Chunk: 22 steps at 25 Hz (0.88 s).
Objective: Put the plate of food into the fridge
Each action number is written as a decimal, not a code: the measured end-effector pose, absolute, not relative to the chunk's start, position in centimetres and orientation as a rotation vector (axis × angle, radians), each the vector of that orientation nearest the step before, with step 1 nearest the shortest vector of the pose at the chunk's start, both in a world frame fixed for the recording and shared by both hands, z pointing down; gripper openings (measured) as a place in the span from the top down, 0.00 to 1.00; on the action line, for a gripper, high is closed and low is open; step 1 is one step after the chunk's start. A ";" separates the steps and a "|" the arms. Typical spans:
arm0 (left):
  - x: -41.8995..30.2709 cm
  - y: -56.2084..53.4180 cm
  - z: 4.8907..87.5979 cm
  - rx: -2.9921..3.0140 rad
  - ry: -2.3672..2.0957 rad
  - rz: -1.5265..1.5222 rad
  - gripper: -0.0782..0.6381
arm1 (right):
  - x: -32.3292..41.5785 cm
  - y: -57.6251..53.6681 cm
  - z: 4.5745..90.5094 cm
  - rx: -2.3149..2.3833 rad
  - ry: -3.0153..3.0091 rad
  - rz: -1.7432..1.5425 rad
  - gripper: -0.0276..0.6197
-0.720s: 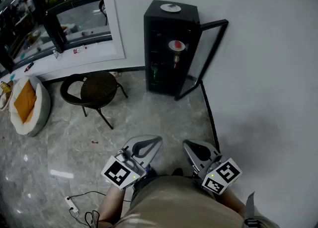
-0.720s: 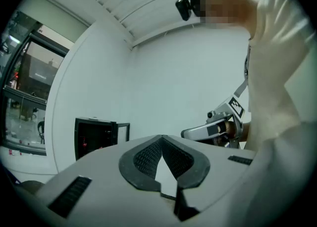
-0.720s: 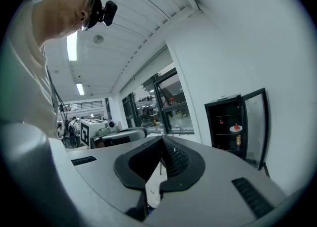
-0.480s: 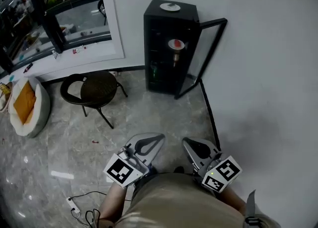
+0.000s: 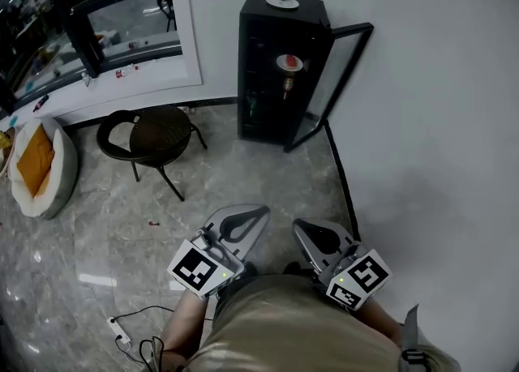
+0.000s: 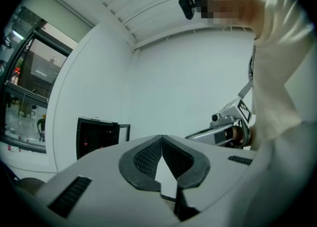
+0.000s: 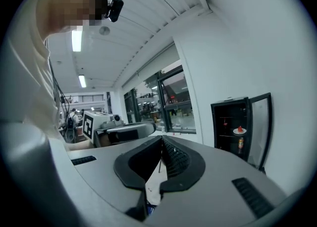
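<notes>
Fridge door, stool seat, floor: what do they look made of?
Fridge door: clear glass in a black frame; the wall shows through. Stool seat: probably dark woven wicker or mesh, textured. Floor: polished stone or tile, glossy, reflecting lights.

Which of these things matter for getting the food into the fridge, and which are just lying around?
For the job: fridge, its open door, plate of red food on a shelf inside, left claw, right claw (both shut, empty).

Lying about: round chair, orange-cushioned bed, power strip on the floor.
</notes>
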<state>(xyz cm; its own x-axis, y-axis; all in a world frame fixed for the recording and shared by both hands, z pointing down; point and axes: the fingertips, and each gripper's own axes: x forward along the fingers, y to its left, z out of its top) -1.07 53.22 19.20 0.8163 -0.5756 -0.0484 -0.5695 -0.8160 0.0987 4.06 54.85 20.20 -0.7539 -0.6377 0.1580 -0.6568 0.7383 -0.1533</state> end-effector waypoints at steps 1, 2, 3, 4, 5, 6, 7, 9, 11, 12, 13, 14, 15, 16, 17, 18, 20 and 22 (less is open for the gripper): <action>-1.4 53.3 19.2 2.912 -0.924 -0.120 0.88 | 3.7 55.0 20.2 1.051 -2.839 0.288 0.92; -1.7 53.4 19.2 2.906 -0.926 -0.123 0.88 | 3.4 55.2 20.1 1.044 -2.842 0.281 0.92; -1.9 53.5 19.2 2.900 -0.929 -0.125 0.88 | 3.1 55.2 20.1 1.036 -2.848 0.283 0.92; -2.2 53.4 19.2 2.896 -0.935 -0.126 0.88 | 2.9 55.2 20.0 1.028 -2.856 0.290 0.92; -2.5 53.4 19.3 2.895 -0.942 -0.128 0.88 | 2.6 55.1 20.0 1.019 -2.863 0.299 0.92; -2.8 53.4 19.3 2.897 -0.949 -0.131 0.88 | 2.4 55.1 20.0 1.010 -2.868 0.307 0.92; -3.1 53.4 19.4 2.900 -0.957 -0.134 0.88 | 2.1 55.0 20.0 1.000 -2.872 0.314 0.92; -3.7 53.4 19.6 2.895 -0.974 -0.133 0.88 | 1.4 55.1 20.1 0.969 -2.882 0.332 0.92; -4.0 53.2 19.7 2.877 -0.990 -0.124 0.88 | 0.9 54.9 20.3 0.940 -2.885 0.343 0.92; -4.1 53.1 19.8 2.870 -0.996 -0.119 0.88 | 0.8 54.8 20.3 0.936 -2.881 0.342 0.92; -4.2 53.0 19.8 2.865 -1.002 -0.113 0.88 | 0.7 54.5 20.4 0.938 -2.877 0.340 0.92; -4.2 52.8 20.0 2.860 -1.008 -0.105 0.88 | 0.8 54.2 20.6 0.941 -2.874 0.341 0.92; -4.2 52.6 20.1 2.856 -1.016 -0.098 0.88 | 0.8 53.8 20.8 0.944 -2.873 0.346 0.92; -4.2 52.4 20.3 2.855 -1.024 -0.090 0.88 | 1.0 53.4 20.9 0.946 -2.874 0.351 0.92; -4.2 52.1 20.4 2.853 -1.031 -0.085 0.88 | 1.1 52.9 21.1 0.946 -2.876 0.355 0.92; -4.1 51.8 20.4 2.850 -1.037 -0.081 0.88 | 1.3 52.5 21.1 0.945 -2.877 0.364 0.92; -3.8 51.0 20.2 2.840 -1.045 -0.074 0.88 | 1.6 51.6 21.1 0.938 -2.877 0.378 0.92; -3.3 50.0 20.0 2.839 -1.050 -0.064 0.88 | 2.0 50.7 21.1 0.923 -2.873 0.354 0.92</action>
<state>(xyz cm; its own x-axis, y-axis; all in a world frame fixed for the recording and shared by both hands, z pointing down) -3.28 50.03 20.02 0.7591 -0.6510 0.0003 -0.6462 -0.7535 0.1214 2.00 50.66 21.14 -0.8106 -0.5608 0.1685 -0.5849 0.7889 -0.1886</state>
